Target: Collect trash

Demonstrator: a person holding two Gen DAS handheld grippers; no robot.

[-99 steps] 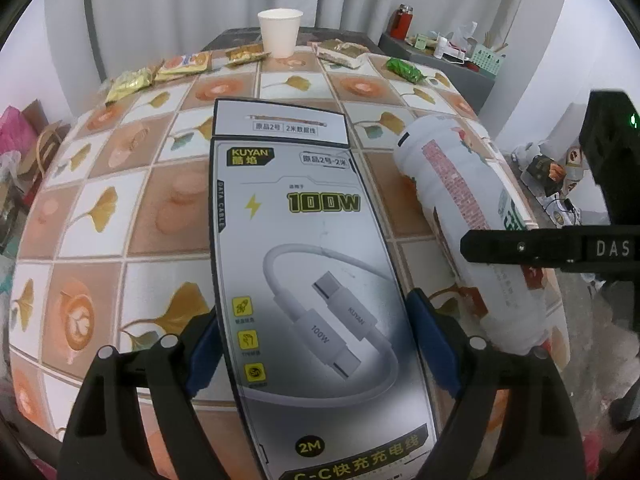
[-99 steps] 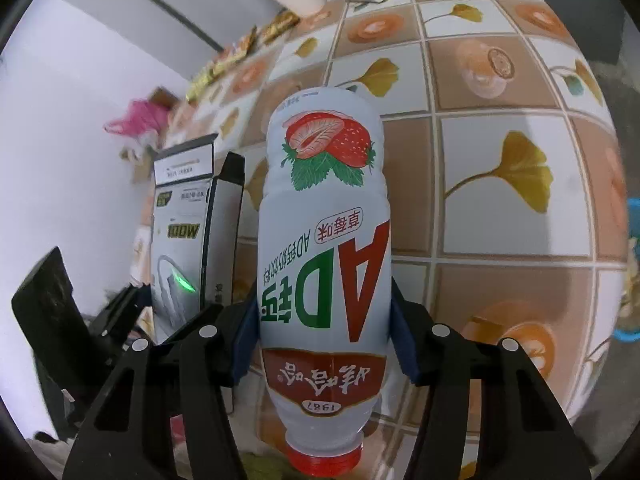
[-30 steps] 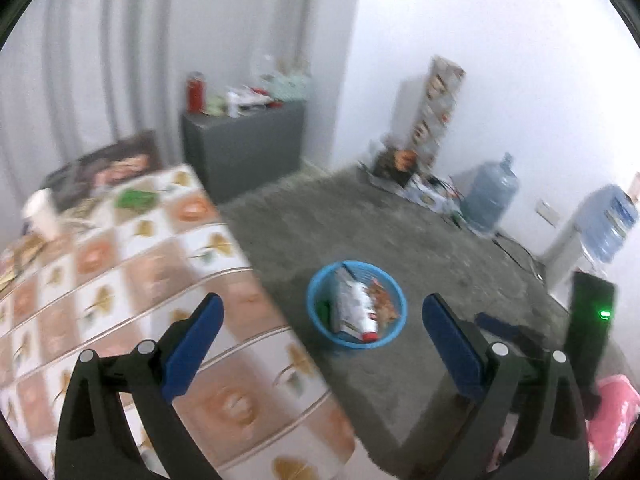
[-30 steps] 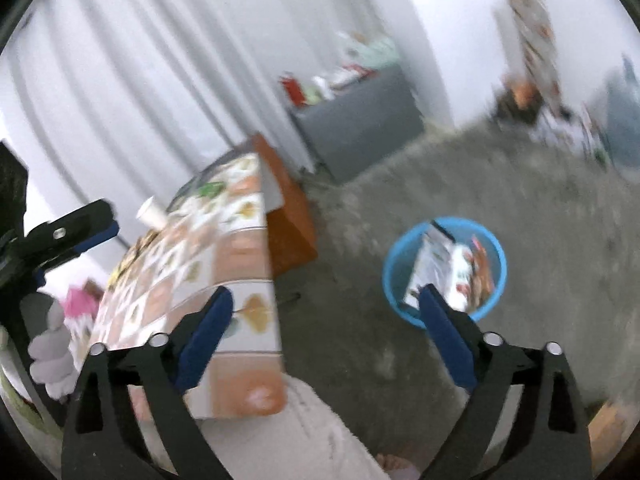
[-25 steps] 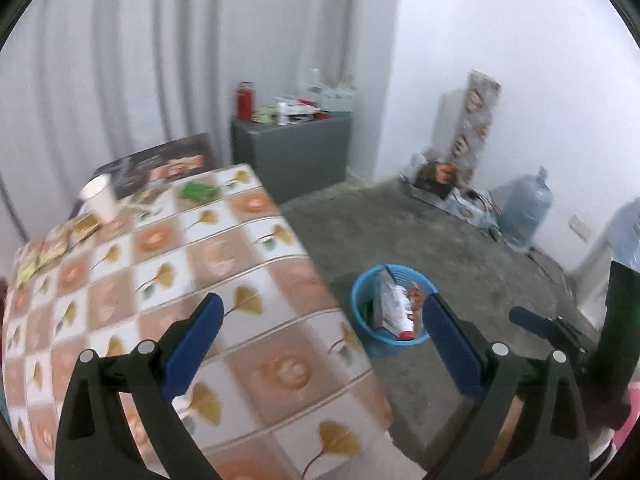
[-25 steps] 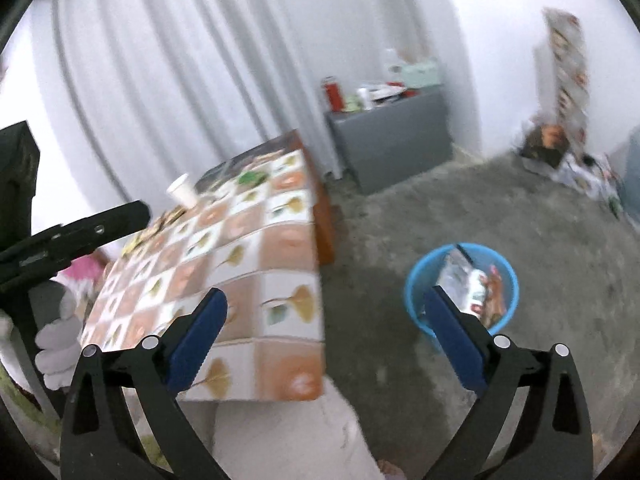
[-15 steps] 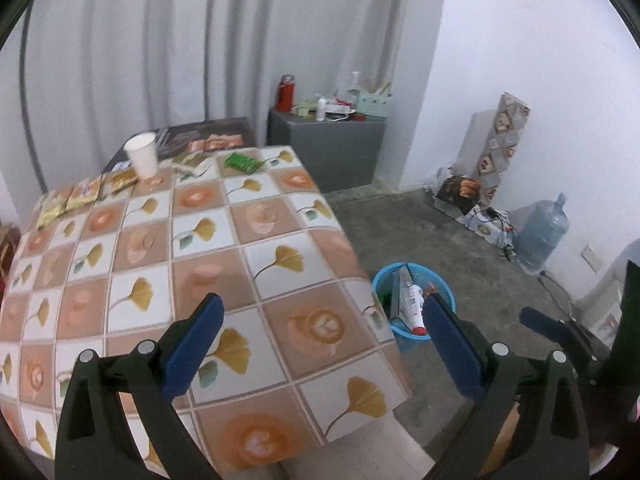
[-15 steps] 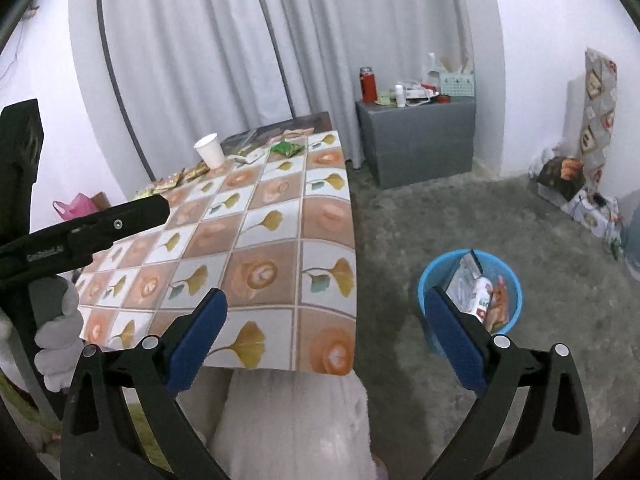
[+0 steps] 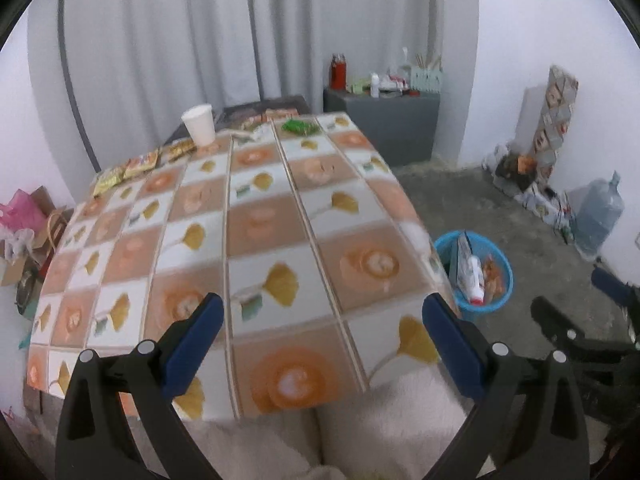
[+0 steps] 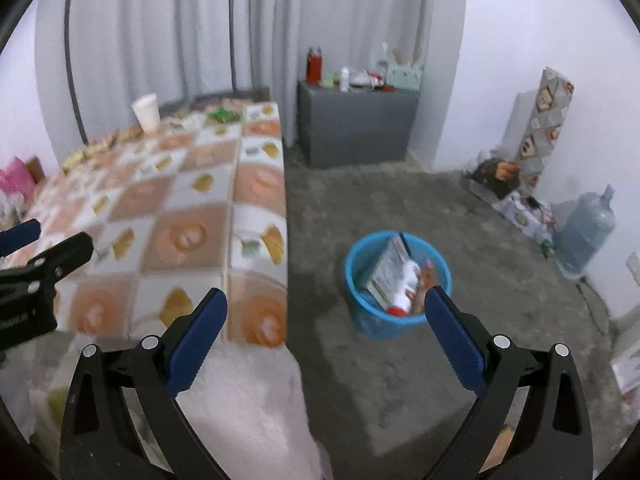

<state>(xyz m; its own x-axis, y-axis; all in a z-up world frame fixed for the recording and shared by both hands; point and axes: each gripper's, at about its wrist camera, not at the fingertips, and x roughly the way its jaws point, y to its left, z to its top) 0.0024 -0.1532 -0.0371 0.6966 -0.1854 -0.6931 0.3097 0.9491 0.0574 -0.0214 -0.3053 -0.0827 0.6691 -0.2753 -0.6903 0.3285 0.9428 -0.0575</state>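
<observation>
Blue bin [image 10: 362, 264] of trash between right gripper [image 10: 326, 338] fingers—nothing gripped.

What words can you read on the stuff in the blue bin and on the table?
None can be read.
Flat box and bottle in the blue bin: print too blurred.
Snack packets and green packet at the far end of the table: too small.
White paper cup: no print shows.
Left gripper's body, in the right wrist view: white lettering, blurred.
</observation>
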